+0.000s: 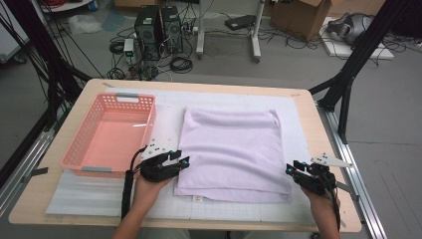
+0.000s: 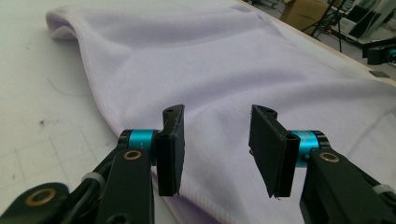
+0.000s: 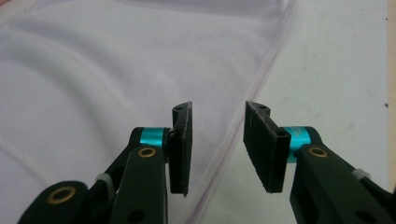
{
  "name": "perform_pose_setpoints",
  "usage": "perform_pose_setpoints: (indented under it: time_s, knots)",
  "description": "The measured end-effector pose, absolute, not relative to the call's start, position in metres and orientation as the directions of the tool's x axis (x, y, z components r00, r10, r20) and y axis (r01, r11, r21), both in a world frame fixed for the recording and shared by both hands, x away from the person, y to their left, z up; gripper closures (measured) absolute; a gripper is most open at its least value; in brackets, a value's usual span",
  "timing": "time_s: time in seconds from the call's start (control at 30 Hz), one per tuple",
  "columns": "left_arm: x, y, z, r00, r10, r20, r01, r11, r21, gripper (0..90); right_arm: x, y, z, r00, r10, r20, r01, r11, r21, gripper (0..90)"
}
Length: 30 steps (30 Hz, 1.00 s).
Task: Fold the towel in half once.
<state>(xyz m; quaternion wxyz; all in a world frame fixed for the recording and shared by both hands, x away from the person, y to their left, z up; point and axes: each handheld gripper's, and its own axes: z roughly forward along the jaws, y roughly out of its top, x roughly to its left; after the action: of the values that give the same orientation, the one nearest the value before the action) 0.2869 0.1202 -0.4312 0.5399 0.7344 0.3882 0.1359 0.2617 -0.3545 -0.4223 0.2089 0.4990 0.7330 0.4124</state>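
A folded lilac towel lies flat in the middle of the white mat. My left gripper hovers at the towel's near left edge, open, its jaws apart over the towel with nothing between them. My right gripper is at the towel's near right edge, also open. In the right gripper view its jaws straddle the towel's hem, with the gripper just above the cloth.
A pink plastic basket stands empty on the table's left side. The wooden table edge runs along the right. Black frame posts flank the table; computers and cables sit on the floor beyond.
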Motion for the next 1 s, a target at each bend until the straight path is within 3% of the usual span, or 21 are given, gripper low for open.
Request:
perform_pose_setpoints:
  time_s: [0.37, 0.67, 0.73, 0.83, 0.87, 1.0]
  knots:
    - [0.248, 0.130, -0.444, 0.650, 0.720, -0.244, 0.466, -0.125, 0.876, 56.2, 0.221, -0.343, -0.426, -0.434, 0.899, 0.064, 0.538, 0.201, 0.819, 60.0]
    - [0.242, 0.128, -0.455, 0.665, 0.685, -0.297, 0.538, -0.163, 0.827, 64.0, 0.199, -0.343, -0.427, -0.441, 0.893, 0.091, 0.565, 0.197, 0.801, 59.3]
    - [0.243, 0.125, -0.456, 0.661, 0.694, -0.285, 0.553, -0.193, 0.811, 69.4, 0.202, -0.339, -0.432, -0.445, 0.890, 0.094, 0.584, 0.209, 0.784, 64.1]
    - [0.240, 0.121, -0.455, 0.673, 0.702, -0.233, 0.528, -0.236, 0.816, 86.0, 0.208, -0.338, -0.439, -0.433, 0.894, 0.113, 0.625, 0.207, 0.752, 77.5]
    - [0.239, 0.121, -0.455, 0.672, 0.706, -0.225, 0.521, -0.235, 0.820, 86.8, 0.209, -0.338, -0.440, -0.437, 0.893, 0.108, 0.628, 0.218, 0.747, 83.3]
    - [0.237, 0.127, -0.453, 0.674, 0.687, -0.271, 0.531, -0.195, 0.825, 87.6, 0.205, -0.341, -0.438, -0.440, 0.892, 0.104, 0.623, 0.220, 0.750, 84.9]
